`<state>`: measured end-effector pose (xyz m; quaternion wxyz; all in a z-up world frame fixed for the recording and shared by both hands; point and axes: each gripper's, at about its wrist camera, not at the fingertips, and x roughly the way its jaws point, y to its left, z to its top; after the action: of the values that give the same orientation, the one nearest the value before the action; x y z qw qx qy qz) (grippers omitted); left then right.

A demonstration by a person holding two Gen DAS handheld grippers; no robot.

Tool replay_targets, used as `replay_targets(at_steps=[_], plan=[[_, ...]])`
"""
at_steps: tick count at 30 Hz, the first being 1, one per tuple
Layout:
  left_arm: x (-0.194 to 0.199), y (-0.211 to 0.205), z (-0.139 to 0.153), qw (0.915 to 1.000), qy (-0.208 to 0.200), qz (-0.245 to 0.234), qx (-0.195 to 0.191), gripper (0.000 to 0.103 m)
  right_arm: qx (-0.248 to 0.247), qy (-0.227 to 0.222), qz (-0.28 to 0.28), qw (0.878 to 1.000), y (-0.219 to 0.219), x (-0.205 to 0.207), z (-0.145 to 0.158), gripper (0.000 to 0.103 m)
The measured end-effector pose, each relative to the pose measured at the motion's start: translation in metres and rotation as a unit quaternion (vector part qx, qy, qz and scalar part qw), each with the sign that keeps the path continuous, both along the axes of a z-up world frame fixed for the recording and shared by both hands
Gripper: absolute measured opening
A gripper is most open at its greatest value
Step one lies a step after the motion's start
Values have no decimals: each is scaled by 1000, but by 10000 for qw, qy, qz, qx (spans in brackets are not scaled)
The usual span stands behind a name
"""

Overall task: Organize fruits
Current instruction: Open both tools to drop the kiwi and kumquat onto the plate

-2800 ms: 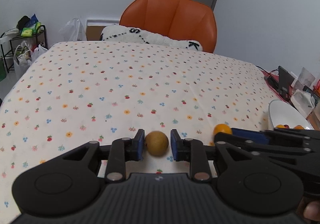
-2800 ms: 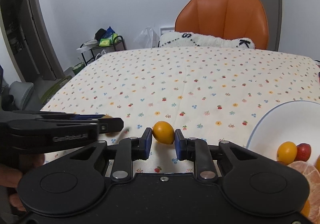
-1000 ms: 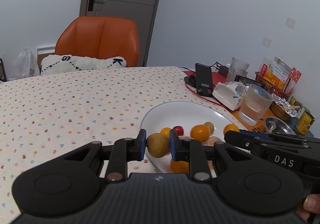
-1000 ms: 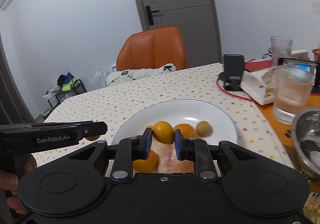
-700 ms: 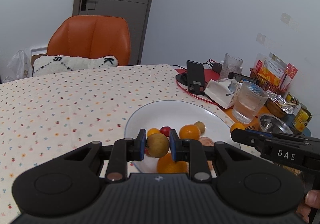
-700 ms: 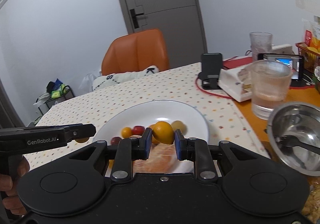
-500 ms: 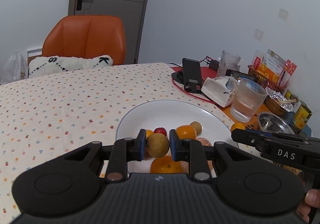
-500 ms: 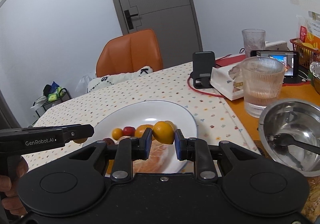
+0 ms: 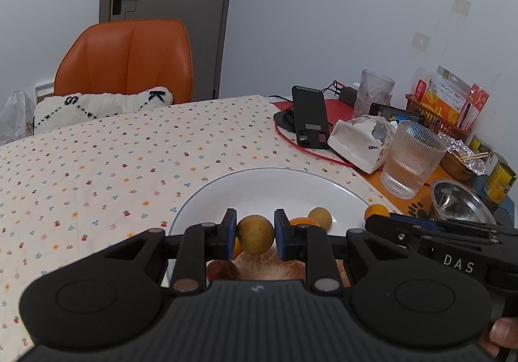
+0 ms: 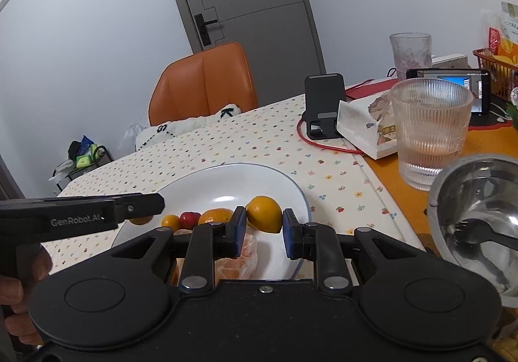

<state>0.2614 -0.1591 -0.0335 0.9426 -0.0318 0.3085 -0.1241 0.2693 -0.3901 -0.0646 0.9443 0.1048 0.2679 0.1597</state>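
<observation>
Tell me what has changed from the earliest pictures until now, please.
Both grippers carried their fruit from the flowered tablecloth to the white plate. The left gripper still clamps the brown-yellow fruit; the right gripper seems to have widened around the orange fruit. Neither fruit lies on the plate yet.

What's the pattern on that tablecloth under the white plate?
The tablecloth is cream, dotted with tiny flowers and cherries in red, orange and blue; the left wrist view shows it best.
</observation>
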Motion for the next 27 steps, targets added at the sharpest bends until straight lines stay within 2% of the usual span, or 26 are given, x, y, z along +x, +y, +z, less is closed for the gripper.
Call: replay_targets(at_steps=[8, 10, 13, 17, 20, 23, 27], plan=[[16, -13, -4, 10000, 32, -52, 45, 23, 157, 19, 97, 9998, -1, 10, -2, 23], [18, -15, -3, 10000, 15, -62, 6, 23, 137, 17, 108, 9998, -1, 11, -2, 29], [21, -16, -3, 10000, -14, 2, -65, 24, 122, -8, 106, 9999, -2, 10, -1, 30], [20, -16, -2, 9999, 19, -22, -101, 25, 150, -18, 75, 9999, -5, 9, -1, 39], [16, -15, 0, 10000, 2, -5, -70, 26, 180, 3, 57, 9998, -6, 7, -2, 40], [11, -12, 3, 10000, -2, 36, -49, 34, 183, 13, 48, 9998, -5, 4, -1, 42], [4, -6, 8, 9999, -44, 107, -62, 46, 170, -35, 27, 9998, -5, -1, 2, 49]])
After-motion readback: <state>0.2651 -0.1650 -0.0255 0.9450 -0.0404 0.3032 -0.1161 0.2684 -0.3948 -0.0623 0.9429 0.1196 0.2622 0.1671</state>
